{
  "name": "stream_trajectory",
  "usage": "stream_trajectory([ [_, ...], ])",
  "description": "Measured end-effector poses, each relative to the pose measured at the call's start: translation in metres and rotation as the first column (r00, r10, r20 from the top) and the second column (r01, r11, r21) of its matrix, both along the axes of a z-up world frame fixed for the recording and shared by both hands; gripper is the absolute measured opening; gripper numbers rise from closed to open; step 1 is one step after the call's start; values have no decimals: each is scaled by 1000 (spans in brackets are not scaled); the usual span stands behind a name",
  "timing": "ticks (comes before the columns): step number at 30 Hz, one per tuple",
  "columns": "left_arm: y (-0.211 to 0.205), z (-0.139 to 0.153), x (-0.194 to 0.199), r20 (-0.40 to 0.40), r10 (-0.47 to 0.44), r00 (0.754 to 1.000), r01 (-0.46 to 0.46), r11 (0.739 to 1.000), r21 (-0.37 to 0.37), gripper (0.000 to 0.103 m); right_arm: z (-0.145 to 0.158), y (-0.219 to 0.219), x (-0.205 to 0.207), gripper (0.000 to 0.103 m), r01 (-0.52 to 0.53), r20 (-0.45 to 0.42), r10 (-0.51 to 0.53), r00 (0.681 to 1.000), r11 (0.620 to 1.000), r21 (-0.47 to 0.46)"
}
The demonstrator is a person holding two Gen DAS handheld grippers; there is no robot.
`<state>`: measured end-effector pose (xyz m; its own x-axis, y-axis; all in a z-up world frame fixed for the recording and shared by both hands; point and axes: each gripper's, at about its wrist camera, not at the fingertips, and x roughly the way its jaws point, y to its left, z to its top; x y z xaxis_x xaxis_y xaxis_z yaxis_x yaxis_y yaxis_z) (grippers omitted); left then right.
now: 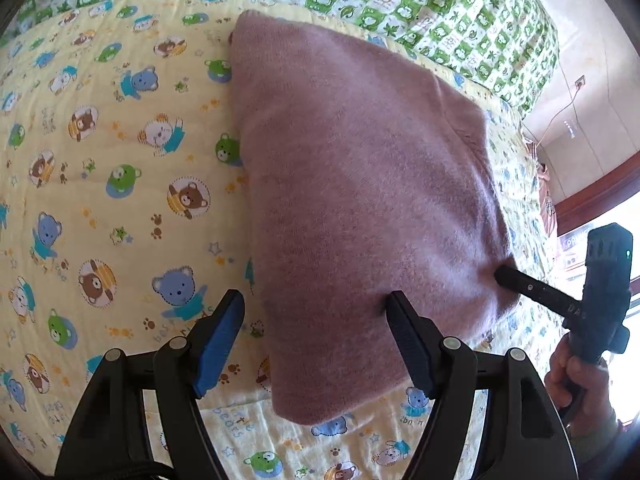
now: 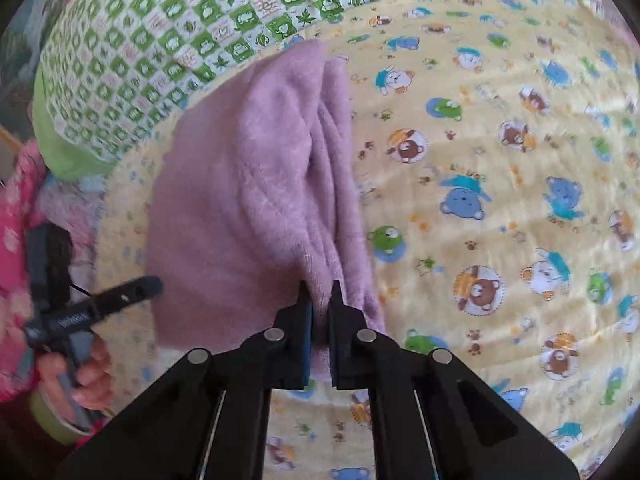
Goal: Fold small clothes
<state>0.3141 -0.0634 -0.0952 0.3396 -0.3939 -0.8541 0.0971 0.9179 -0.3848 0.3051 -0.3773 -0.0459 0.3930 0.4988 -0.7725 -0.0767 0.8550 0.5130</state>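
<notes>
A pink knitted garment (image 1: 360, 184) lies folded on the yellow bear-print blanket (image 1: 100, 160). My left gripper (image 1: 316, 300) is open, its jaws wide apart; its right finger rests on the garment's near edge and its left finger is over the blanket. In the right wrist view the same garment (image 2: 248, 184) lies bunched in folds. My right gripper (image 2: 320, 288) is shut on the garment's near edge. The right gripper also shows in the left wrist view (image 1: 504, 274), pressed into the garment's right side. The left gripper shows in the right wrist view (image 2: 148, 284) at the garment's left edge.
A green-and-white checked quilt (image 1: 440, 4) lies behind the yellow blanket, also in the right wrist view (image 2: 180, 32). A wall with a socket and cable (image 1: 580, 84) and dark wood trim are at the far right. A person's pink sleeve (image 2: 16, 216) is at the left.
</notes>
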Motion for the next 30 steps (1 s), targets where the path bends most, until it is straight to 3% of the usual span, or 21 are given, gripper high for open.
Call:
stream_trajectory([
  [2, 3, 4, 3, 6, 13, 1000, -13, 1000, -10, 74, 8, 4, 9, 43, 12, 22, -11, 1000, 999, -41],
  [3, 5, 5, 6, 6, 23, 1000, -23, 999, -23, 75, 11, 5, 13, 70, 32, 42, -30, 999, 999, -41],
  [4, 7, 5, 10, 1, 32, 999, -32, 999, -33, 75, 15, 5, 20, 84, 63, 82, -61, 995, 998, -16],
  [6, 8, 2, 21, -23, 46, 999, -46, 998, -37, 78, 17, 9, 34, 87, 71, 112, -74, 991, 997, 29],
  [8, 9, -4, 33, -41, 53, 998, -55, 998, -42, 79, 9, 15, 52, 87, 53, 102, -58, 993, 997, 51],
  [11, 9, -16, 51, -96, 63, 993, -70, 995, -75, 81, -18, 26, 79, 85, 8, 3, -8, 1000, 1000, -15],
  [13, 9, -21, 59, -114, 65, 991, -76, 993, -93, 81, -34, 22, 86, 48, -30, -22, 31, 999, 999, 22],
  [16, 4, -30, 69, -131, 59, 990, -74, 991, -112, 85, -56, -1, 89, 40, 9, -66, 3, 998, 981, 194],
  [18, 0, -39, 74, -146, 55, 988, -76, 987, -145, 83, -63, -9, 87, 35, 34, -83, -13, 996, 966, 257],
  [19, -1, -42, 76, -151, 54, 987, -79, 983, -167, 81, -65, -10, 85, 32, 47, -92, -21, 996, 957, 287],
  [20, -3, -45, 78, -155, 50, 987, -80, 978, -194, 70, -65, -8, 82, 32, 52, -90, -26, 996, 954, 297],
  [24, -7, -32, 70, -79, 48, 996, -61, 982, -180, 43, -48, 1, 72, 28, 50, -58, -34, 998, 953, 300],
  [30, 9, 6, 44, 9, 43, 999, -40, 978, -203, 38, -3, 39, 51, 26, -25, 38, 14, 999, 947, 321],
])
